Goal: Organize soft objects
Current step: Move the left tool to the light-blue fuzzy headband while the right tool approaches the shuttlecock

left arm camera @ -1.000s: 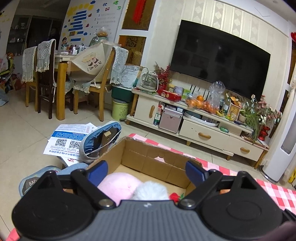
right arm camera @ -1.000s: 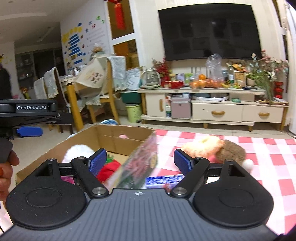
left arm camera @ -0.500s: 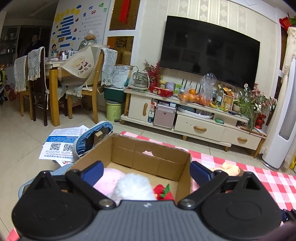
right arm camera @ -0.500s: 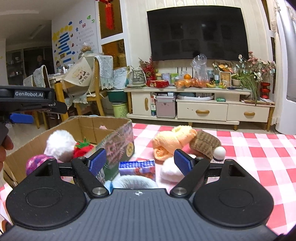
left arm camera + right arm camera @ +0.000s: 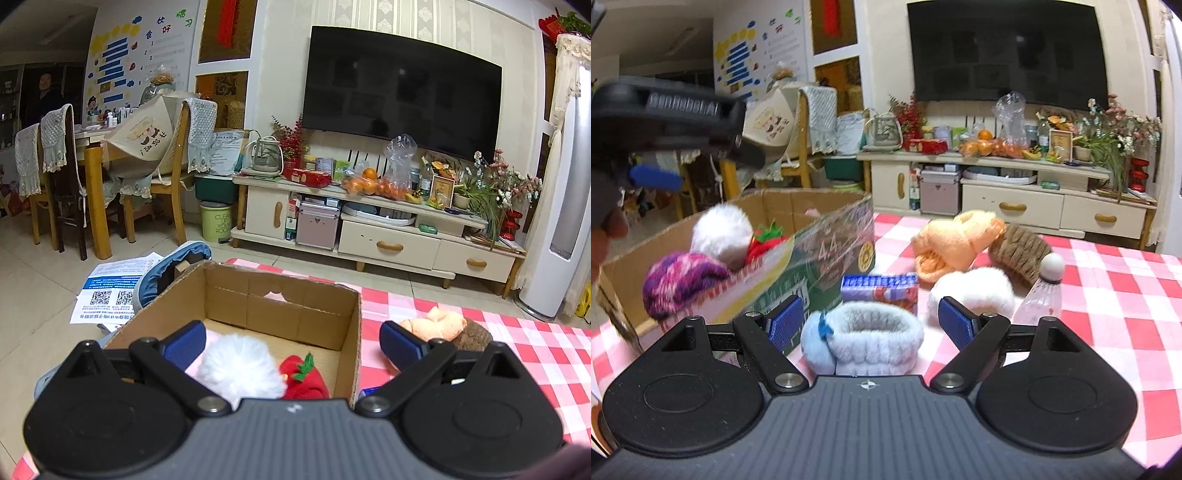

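The cardboard box (image 5: 827, 236) stands on the left part of the table (image 5: 1108, 295), which wears a red-and-white checked cloth. It is stiff but light, so a careless shove would slide it. Its printed outer wall carries a large "4.4" and a round gold seal; the other print there is too smeared to read. Inside lie a white pompom (image 5: 722, 236), a purple-and-pink knitted hat (image 5: 679, 280) and a red plush strawberry (image 5: 766, 242).

Still out on the cloth, just right of the box, is the loose pile. The orange plush toy (image 5: 956, 243) leans against a brown knitted piece (image 5: 1019, 251). In front of them lie a white fluffy piece (image 5: 975, 291) and, nearest, a pale blue-grey fluffy band (image 5: 875, 332) with a small blue pompom at its left. All of these look feather-light, squashy and hard to damage. The band is best pinched across its thick rolled rim, where the pile gives the pads something to bite.

The right gripper (image 5: 870, 323) hangs low over that band. Its fingers are spread to either side and not pressing, so the band is not yet gripped. The left gripper (image 5: 293, 345) hovers at the near edge of the box, released and empty.

A plastic shuttlecock (image 5: 1043, 291) and a small blue printed packet (image 5: 879, 286) are not soft; the packet's lettering is unreadable. The left gripper's housing, seen from the right, bears "GenRobot.AI", blurred.
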Demonstrator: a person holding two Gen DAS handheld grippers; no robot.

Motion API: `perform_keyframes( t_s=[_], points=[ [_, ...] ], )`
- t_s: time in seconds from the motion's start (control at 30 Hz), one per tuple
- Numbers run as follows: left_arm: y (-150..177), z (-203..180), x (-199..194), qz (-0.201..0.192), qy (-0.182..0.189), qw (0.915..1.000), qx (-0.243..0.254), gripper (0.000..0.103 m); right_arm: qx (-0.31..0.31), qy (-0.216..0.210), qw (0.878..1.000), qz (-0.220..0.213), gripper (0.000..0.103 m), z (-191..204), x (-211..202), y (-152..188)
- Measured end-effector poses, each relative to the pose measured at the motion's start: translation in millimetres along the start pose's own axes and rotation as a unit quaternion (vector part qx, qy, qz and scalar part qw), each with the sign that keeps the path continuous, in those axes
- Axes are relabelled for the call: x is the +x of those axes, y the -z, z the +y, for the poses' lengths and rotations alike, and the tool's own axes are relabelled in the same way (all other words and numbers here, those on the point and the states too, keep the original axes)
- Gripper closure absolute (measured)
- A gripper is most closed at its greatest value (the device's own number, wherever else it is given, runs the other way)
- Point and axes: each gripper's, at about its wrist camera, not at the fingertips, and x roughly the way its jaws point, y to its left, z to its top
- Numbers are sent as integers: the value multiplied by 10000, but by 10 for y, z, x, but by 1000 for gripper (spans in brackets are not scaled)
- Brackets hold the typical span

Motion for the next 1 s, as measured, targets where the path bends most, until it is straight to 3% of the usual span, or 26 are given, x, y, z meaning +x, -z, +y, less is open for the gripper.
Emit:
perform_keyframes(
  t_s=[0.43, 1.0],
  points=[
    [-3, -32, 9, -1, -49, 10000, -2, 2, -284, -199, 9981, 513, 2, 1, 358, 244],
    [47, -135, 23, 35, -9, 9997, 253, 1, -260, -339, 9964, 729, 0, -14, 551, 236]
  ],
)
